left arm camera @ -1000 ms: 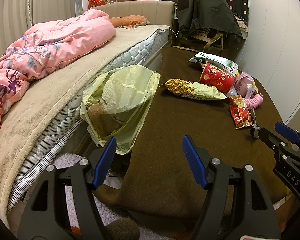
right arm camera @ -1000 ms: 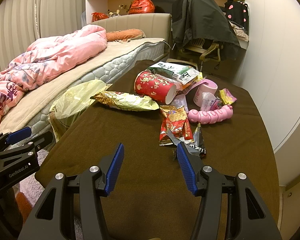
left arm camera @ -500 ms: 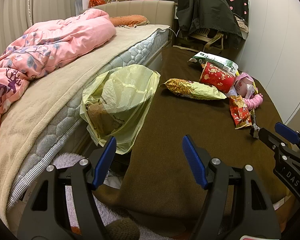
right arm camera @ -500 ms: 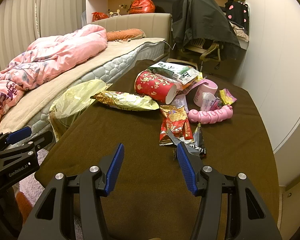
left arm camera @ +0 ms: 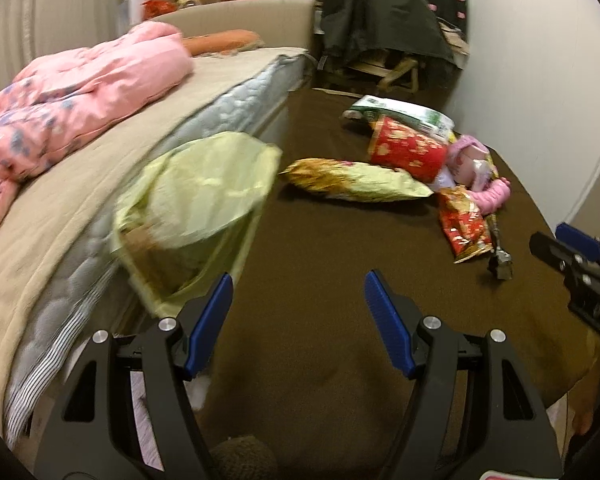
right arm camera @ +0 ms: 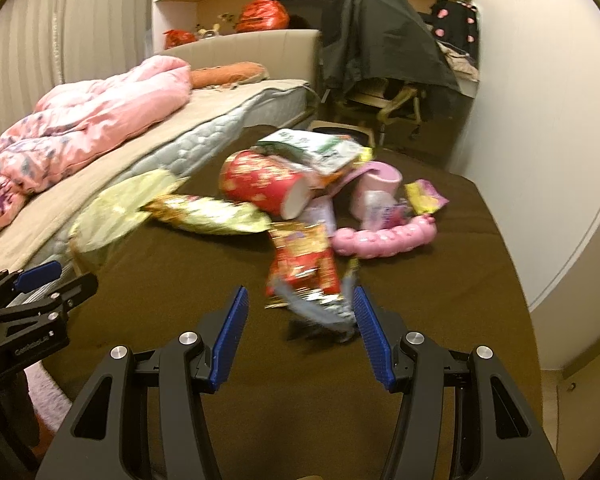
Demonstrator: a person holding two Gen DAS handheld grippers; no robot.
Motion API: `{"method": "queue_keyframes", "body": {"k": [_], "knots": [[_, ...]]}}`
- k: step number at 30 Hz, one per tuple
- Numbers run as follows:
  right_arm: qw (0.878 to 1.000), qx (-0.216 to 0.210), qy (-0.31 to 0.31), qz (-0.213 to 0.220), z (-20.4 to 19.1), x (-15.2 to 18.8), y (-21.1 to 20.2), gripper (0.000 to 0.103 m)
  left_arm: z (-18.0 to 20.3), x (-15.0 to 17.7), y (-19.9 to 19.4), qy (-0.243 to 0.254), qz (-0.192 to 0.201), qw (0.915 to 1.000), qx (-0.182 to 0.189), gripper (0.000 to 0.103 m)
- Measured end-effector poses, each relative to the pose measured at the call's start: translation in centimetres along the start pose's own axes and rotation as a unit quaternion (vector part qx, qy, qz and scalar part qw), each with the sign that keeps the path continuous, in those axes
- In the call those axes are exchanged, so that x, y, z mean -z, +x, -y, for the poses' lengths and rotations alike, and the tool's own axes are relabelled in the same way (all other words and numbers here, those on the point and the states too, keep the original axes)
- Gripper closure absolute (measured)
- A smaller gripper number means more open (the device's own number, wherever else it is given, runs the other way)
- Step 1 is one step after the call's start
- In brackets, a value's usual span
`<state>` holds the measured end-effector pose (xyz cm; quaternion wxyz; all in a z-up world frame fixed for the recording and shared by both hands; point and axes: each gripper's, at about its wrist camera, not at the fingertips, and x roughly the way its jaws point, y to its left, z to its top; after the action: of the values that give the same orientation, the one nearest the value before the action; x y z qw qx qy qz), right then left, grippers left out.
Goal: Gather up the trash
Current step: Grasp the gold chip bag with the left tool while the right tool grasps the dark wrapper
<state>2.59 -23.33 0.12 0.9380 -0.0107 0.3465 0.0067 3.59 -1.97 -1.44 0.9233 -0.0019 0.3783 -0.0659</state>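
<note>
Now both views blur and the trash looks nearer than a second ago: both hands have started forward. Right claw [right arm camera: 298,336] stands wide and empty, the red wrapper [right arm camera: 302,264] just ahead of its pads. Left claw [left arm camera: 298,320] is wide too, beside the yellow bag [left arm camera: 192,208] hanging off the table [left arm camera: 320,260]. Judgement: first pick beginning; nothing collected yet.

Both claws have pushed forward — the right claw [right arm camera: 298,312] now sits just short of the red snack wrapper [right arm camera: 302,266], the left claw [left arm camera: 298,300] nearer the yellow-green bag [left arm camera: 196,196].
</note>
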Motion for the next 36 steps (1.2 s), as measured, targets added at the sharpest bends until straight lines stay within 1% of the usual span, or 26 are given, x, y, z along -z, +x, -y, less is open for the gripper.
{"method": "queue_keyframes", "body": {"k": [4, 6, 9, 12, 14, 17, 21, 23, 26, 30, 33, 34, 36], "knots": [[1.000, 0.009, 0.012, -0.002, 2.7, -0.8, 1.4, 0.051, 1.6, -1.5, 2.0, 0.026, 0.011, 0.9986, 0.046, 0.036], [1.000, 0.010, 0.016, -0.004, 3.6, -1.1, 2.1, 0.051, 2.0, -2.3, 2.9, 0.028, 0.015, 0.9968, 0.073, 0.034], [1.000, 0.005, 0.023, -0.012, 4.9, -1.4, 3.1, 0.051, 2.2, -4.1, 5.0, 0.023, 0.008, 0.9933, 0.113, 0.028], [0.999, -0.007, 0.037, -0.027, 6.0, -1.2, 4.1, 0.051, 2.4, -5.5, 6.3, 0.029, 0.013, 0.9918, 0.124, 0.027], [0.999, -0.006, 0.041, -0.034, 6.4, -0.8, 4.7, 0.051, 2.5, -6.7, 7.3, 0.047, 0.011, 0.9911, 0.124, 0.027], [0.998, -0.008, 0.049, -0.043, 6.7, -0.1, 5.1, 0.051, 2.3, -8.5, 9.2, 0.052, -0.010, 0.9881, 0.144, 0.027], [0.997, -0.016, 0.052, -0.047, 6.6, 0.3, 5.4, 0.051, 1.4, -10.2, 12.2, 0.036, -0.035, 0.9872, 0.152, 0.027], [0.997, -0.023, 0.050, -0.052, 6.4, 0.3, 5.7, 0.051, 1.6, -10.5, 13.1, 0.041, -0.044, 0.9871, 0.148, 0.027], [0.995, -0.050, 0.050, -0.065, 6.0, 0.4, 6.4, 0.051, 2.4, -10.0, 13.1, 0.066, -0.054, 0.9852, 0.149, 0.028], [0.992, -0.086, 0.034, -0.083, 4.9, 1.0, 7.1, 0.051, 3.3, -8.6, 11.5, 0.085, -0.076, 0.9775, 0.178, 0.028], [0.991, -0.091, 0.014, -0.096, 4.2, 1.7, 7.5, 0.052, 3.5, -7.8, 10.6, 0.094, -0.090, 0.9727, 0.192, 0.030], [0.991, -0.090, 0.011, -0.100, 4.1, 1.9, 7.7, 0.052, 3.5, -7.6, 10.4, 0.093, -0.096, 0.9715, 0.196, 0.032], [0.990, -0.094, 0.013, -0.104, 4.3, 2.1, 7.9, 0.052, 3.4, -7.4, 9.9, 0.093, -0.100, 0.9710, 0.197, 0.034]]}}
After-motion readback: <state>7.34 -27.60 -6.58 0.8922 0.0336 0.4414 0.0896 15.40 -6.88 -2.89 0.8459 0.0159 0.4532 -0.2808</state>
